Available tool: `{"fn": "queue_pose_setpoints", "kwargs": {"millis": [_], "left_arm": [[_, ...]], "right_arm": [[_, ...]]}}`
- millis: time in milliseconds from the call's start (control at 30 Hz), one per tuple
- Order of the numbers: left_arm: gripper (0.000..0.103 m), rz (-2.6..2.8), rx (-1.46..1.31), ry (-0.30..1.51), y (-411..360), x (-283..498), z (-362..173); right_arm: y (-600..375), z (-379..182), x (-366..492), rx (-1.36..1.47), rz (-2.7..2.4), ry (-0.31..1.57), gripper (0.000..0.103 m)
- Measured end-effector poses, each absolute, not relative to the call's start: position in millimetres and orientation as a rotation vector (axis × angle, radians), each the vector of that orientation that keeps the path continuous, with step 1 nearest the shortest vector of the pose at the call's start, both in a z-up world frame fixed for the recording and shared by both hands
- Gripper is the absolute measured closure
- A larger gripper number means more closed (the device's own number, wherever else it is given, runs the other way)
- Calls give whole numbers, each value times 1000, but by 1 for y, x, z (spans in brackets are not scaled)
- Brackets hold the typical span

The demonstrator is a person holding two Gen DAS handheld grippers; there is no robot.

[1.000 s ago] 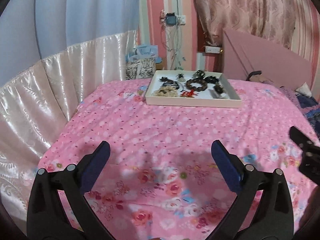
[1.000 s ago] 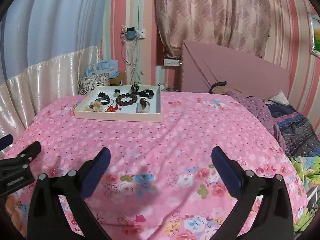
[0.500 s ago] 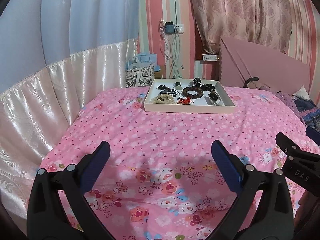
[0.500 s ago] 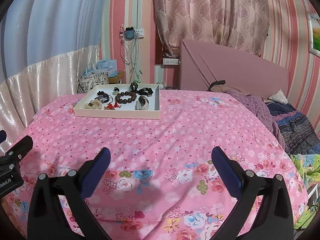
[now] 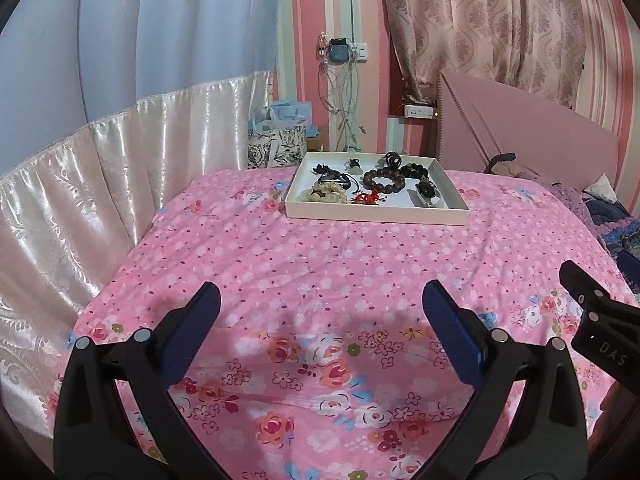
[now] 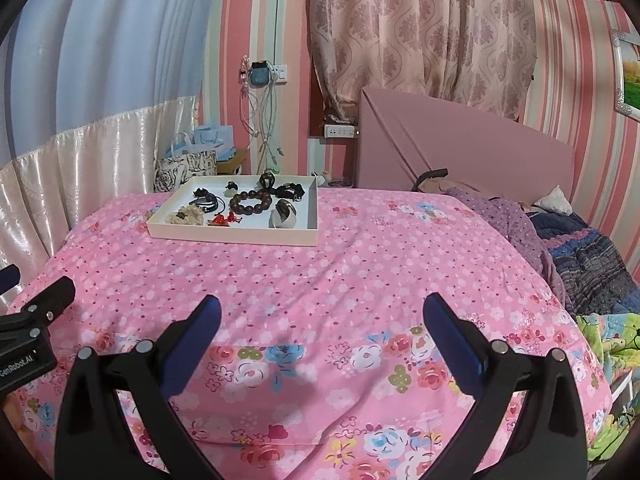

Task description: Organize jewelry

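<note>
Since both tools hang over the near part of the bed (image 5: 320, 264) with nothing between their fingers, no piece of jewelry is in hand. The left tool (image 5: 320, 320) has its jaws spread wide apart, and the right tool (image 6: 320, 320) is spread the same way; each shows at the edge of the other's view, so they sit side by side, well apart from the work.

All the jewelry lies in a shallow white tray (image 5: 376, 214) on the far part of the bed, left of centre in the right wrist view. At its middle is a bracelet of dark wooden beads (image 6: 251, 201). It looks the heaviest piece, and its beads are hard and round, so they may roll under the pads; pinching across one side of the loop seems safer than squeezing a single bead. Left of it lie black cords (image 6: 208, 201), light and limp, likely to tangle or drag a neighbour along. Nearer, at the left, sits a pale fluffy scrunchie-like piece (image 6: 187, 216), soft and easy to grip anywhere. A small red knotted ornament (image 6: 225, 220) lies beside it, thin and flat, so a low pinch would be needed. On the right rests a dark-and-pale piece (image 6: 283, 216) that I cannot identify; it looks smooth and perhaps breakable. The tray stands on soft bedding, so pressing down could tip it.
</note>
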State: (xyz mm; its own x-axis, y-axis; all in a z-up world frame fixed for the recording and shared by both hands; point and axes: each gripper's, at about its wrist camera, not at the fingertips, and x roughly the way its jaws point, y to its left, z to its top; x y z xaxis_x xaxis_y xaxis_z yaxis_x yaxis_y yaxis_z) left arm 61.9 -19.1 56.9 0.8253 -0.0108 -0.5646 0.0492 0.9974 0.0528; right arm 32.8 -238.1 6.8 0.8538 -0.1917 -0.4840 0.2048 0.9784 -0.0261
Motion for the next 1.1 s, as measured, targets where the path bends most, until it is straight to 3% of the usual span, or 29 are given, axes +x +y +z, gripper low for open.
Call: {"fn": "queue_pose_setpoints", "kwargs": {"millis": [1100], "left_arm": [[3, -14, 82, 586, -20, 62, 60]], "right_arm": [[-238, 4, 37, 29, -238, 509, 2]]}}
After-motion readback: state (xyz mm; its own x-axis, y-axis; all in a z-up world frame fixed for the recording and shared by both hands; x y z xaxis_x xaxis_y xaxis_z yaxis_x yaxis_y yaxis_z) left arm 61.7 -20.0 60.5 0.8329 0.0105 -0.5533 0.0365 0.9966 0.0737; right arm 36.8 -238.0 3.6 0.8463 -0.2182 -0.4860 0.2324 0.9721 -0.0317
